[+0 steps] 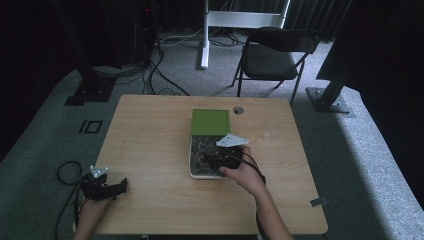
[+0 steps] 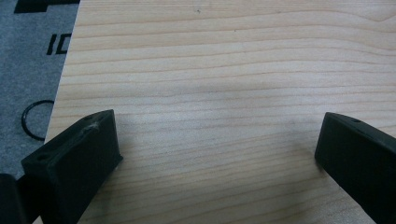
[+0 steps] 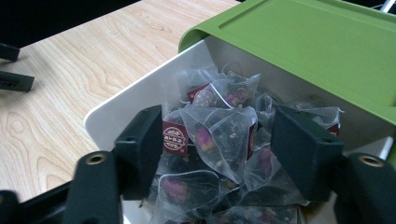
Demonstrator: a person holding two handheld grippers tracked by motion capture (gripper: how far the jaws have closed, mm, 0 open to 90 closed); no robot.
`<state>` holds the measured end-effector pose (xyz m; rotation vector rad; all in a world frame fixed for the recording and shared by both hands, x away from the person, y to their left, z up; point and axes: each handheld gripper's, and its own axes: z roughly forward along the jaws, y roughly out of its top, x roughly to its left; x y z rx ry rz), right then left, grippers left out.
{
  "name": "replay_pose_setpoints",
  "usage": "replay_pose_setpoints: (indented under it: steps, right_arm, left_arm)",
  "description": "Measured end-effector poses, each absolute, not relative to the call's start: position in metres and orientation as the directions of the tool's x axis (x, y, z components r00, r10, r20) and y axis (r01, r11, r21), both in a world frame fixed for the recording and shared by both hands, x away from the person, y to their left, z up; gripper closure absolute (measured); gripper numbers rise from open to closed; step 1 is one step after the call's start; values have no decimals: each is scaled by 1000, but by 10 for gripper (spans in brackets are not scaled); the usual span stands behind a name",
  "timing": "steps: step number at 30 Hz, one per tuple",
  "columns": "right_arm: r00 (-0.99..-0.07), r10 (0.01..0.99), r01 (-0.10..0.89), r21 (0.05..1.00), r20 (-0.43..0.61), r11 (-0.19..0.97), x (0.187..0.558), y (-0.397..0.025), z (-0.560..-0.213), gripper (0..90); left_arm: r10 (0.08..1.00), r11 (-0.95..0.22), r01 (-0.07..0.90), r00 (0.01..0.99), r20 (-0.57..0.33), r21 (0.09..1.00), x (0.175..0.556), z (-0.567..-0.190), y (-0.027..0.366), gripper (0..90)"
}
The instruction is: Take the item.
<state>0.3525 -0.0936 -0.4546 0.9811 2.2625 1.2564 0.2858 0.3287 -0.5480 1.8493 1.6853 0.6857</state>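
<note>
At table centre: right gripper poised over an open box of tea bags.

White box lies with its long axis running near to far; its green lid is slid toward the far end, exposing the near portion. Contents: a heap of clear pyramid tea bags holding dried rosebuds, some with dark red tags. The right gripper's jaws stand apart, one either side of the topmost bag, pressing nothing. Left gripper rests at the table's near left corner, well apart from the box, jaws spread wide over bare wood, holding nothing.
</note>
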Motion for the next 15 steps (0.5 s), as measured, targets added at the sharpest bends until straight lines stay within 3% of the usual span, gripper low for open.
replay_pose_setpoints:
  steps: [5,15]
  right_arm:
    - [-676,737,406,838,6,365,354,-91,-456,437]
    - [-666,746,429,822,9,374,355,-82,-462,473]
  left_arm:
    - [996,-72,721,88,11,689,286,-548,329,3]
    - [996,-72,721,88,11,689,286,-548,329,3]
